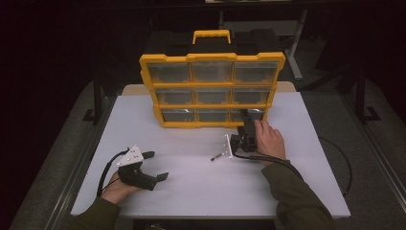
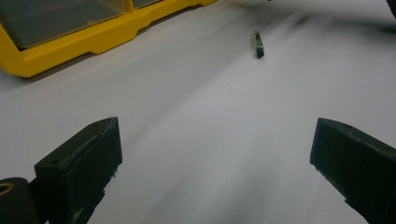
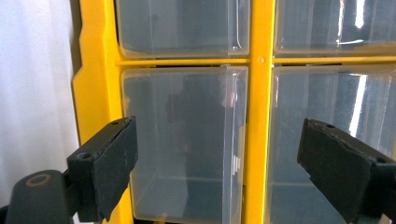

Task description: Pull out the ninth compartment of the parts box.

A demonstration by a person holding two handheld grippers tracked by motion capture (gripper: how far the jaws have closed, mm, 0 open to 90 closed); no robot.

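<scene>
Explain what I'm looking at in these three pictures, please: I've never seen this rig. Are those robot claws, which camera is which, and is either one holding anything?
No robot here: a person at a white table holds a two-jaw hand tool in each hand. The wide picture comes from a fixed camera above the person's side of the table. The other two come from cameras riding on the tools, looking along their black jaws.

The left gripper rests low near the table's front left, jaws wide open with nothing between them. Its camera looks across the table at a small dark bit-like piece lying loose.

The right gripper is up against the bottom right corner of the yellow drawer organizer, turned on its side. Its jaws are open around a clear drawer, not yet pressing on it. Neither holds anything.
</scene>
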